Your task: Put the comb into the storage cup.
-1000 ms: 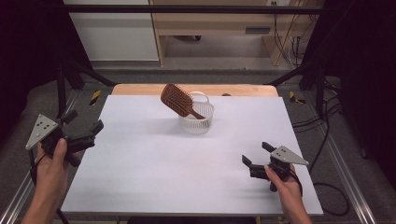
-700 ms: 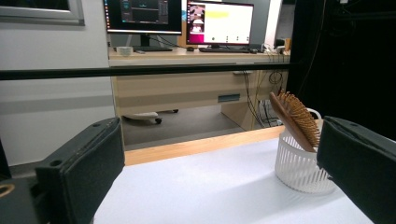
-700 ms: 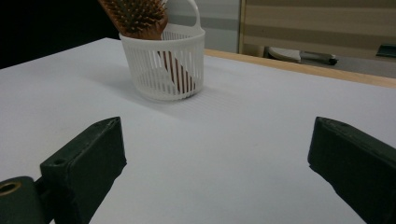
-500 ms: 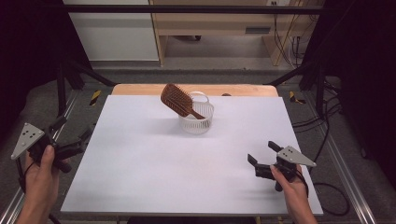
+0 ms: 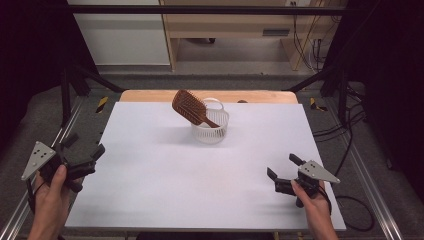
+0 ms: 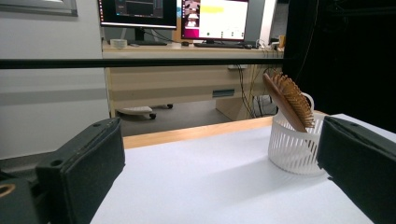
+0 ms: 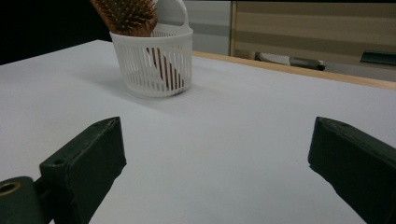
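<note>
A wooden hairbrush [image 5: 189, 106] stands tilted, handle down, in a white slotted basket [image 5: 210, 131] at the back middle of the white table [image 5: 165, 175]. At the table's left edge a hand holds my left gripper [image 5: 86, 145] open and empty. Its view looks along the table at the brush [image 6: 289, 100] and basket [image 6: 294, 149] past the spread jaws of the left gripper [image 6: 219, 172]. My right gripper [image 5: 282, 166] hovers open and empty near the front right. Between the jaws of the right gripper [image 7: 217, 158], far off, are the basket [image 7: 152, 70] and brush [image 7: 126, 14].
A wooden strip [image 5: 260, 96] borders the table's far edge. Black frame bars [image 5: 80, 75] and cables [image 5: 345, 135] flank the table on the floor. A desk with monitors [image 6: 205, 18] stands beyond a horizontal black bar [image 6: 140, 63].
My left gripper swung out left and toward the person, off the table's edge, then came partly back right. The right gripper drifted slightly nearer the front edge. Brush and basket stayed put.
</note>
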The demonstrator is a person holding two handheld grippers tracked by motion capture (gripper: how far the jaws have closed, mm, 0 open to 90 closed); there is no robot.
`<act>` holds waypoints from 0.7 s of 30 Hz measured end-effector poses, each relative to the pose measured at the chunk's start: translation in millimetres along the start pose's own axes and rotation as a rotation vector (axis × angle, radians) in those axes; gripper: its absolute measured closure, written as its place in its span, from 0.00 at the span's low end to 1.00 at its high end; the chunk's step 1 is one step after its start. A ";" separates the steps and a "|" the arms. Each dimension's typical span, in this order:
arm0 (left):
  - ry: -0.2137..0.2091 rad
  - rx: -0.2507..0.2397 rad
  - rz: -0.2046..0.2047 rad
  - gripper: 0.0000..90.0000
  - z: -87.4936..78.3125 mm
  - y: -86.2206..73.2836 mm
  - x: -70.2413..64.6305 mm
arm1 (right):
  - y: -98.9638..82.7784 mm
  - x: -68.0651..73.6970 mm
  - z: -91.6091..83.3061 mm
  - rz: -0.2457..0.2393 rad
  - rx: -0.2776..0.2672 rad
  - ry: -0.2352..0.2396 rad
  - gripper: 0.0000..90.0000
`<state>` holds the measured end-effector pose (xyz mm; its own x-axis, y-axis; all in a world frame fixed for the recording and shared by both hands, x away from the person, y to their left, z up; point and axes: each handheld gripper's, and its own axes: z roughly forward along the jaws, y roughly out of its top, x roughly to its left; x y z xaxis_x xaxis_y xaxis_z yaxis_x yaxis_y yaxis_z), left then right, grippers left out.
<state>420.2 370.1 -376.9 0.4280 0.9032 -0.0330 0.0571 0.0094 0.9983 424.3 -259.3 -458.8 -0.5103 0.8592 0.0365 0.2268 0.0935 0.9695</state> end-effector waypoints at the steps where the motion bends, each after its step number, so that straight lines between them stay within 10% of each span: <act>1: -0.004 0.000 -0.005 0.01 0.3 -2.1 -0.7 | 0.0 0.0 0.1 0.004 -0.001 0.001 0.05; 21: -0.066 0.066 -0.015 0.02 9.4 -42.6 -23.9 | -4.9 0.1 0.9 -0.010 0.013 0.006 0.05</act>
<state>416.1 344.0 -419.1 0.4852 0.8728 -0.0529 0.1220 -0.0077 0.9925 423.8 -259.1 -463.8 -0.5179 0.8550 0.0285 0.2328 0.1088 0.9664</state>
